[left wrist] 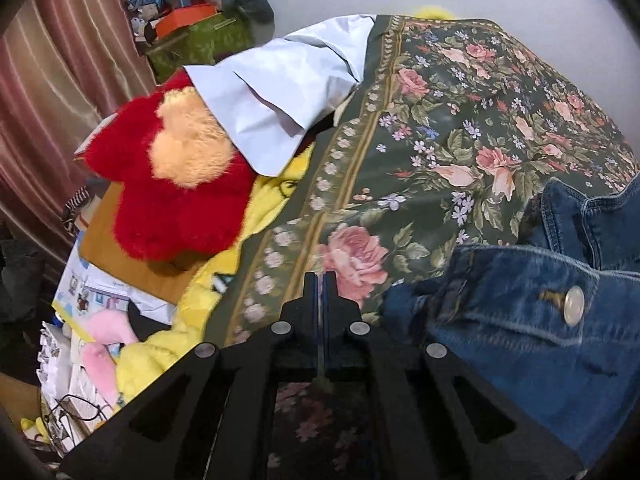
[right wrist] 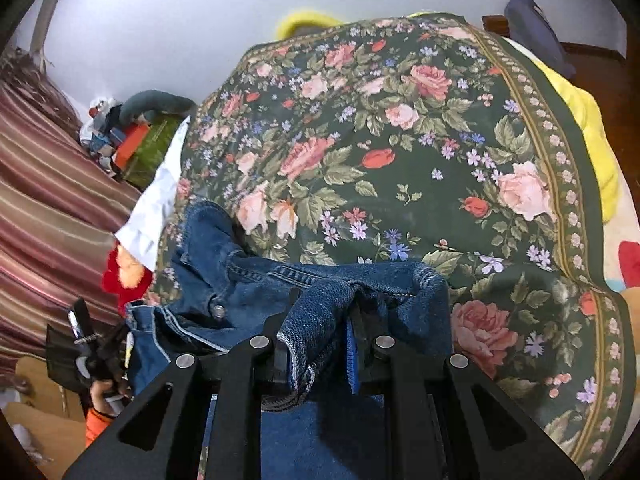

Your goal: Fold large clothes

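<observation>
Pinching a fold of the denim jacket (right wrist: 240, 292), the right claw (right wrist: 320, 344) hangs over the floral bedspread (right wrist: 400, 152). Beside the jacket, the left claw (left wrist: 320, 280) is pressed together, empty.

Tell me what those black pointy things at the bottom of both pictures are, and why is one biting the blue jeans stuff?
Those are grabbers, like big tweezers, and a person holds one in each hand. Each has a little camera looking along its two fingers, so each picture is one grabber's view. The right gripper is pinching a fold of the denim jacket, which lies on a flowery bedspread. The left gripper is shut with nothing in it, above the bedspread beside the jacket. Next to the bed you can see a red fluffy cushion, a white cloth and a striped curtain.
</observation>
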